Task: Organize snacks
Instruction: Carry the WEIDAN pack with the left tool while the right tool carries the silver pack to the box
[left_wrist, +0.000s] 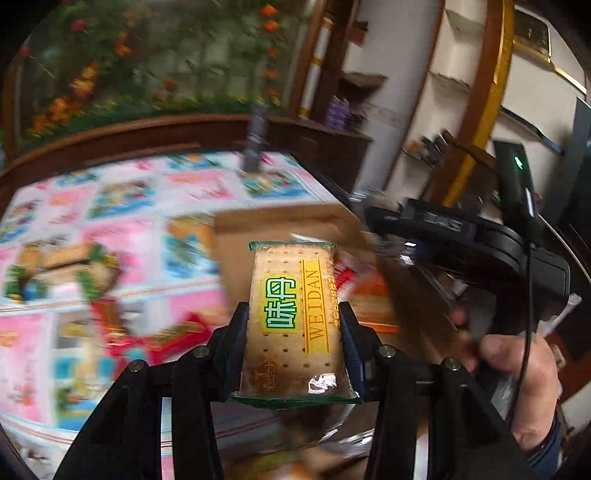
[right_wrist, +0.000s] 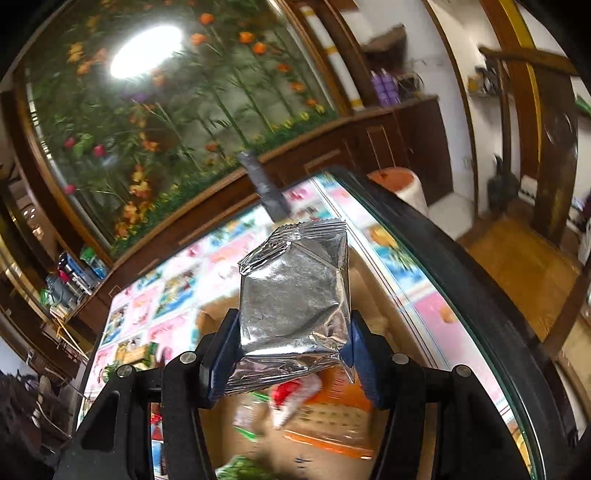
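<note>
Left tool clamped across the short sides of a cracker packet, long axis pointing forward. Right tool clamped on a silver foil pouch, likewise held off the bench. Below and ahead of both, a cardboard box holding blurred snacks; right tool apparently nearer, just over it.
</note>
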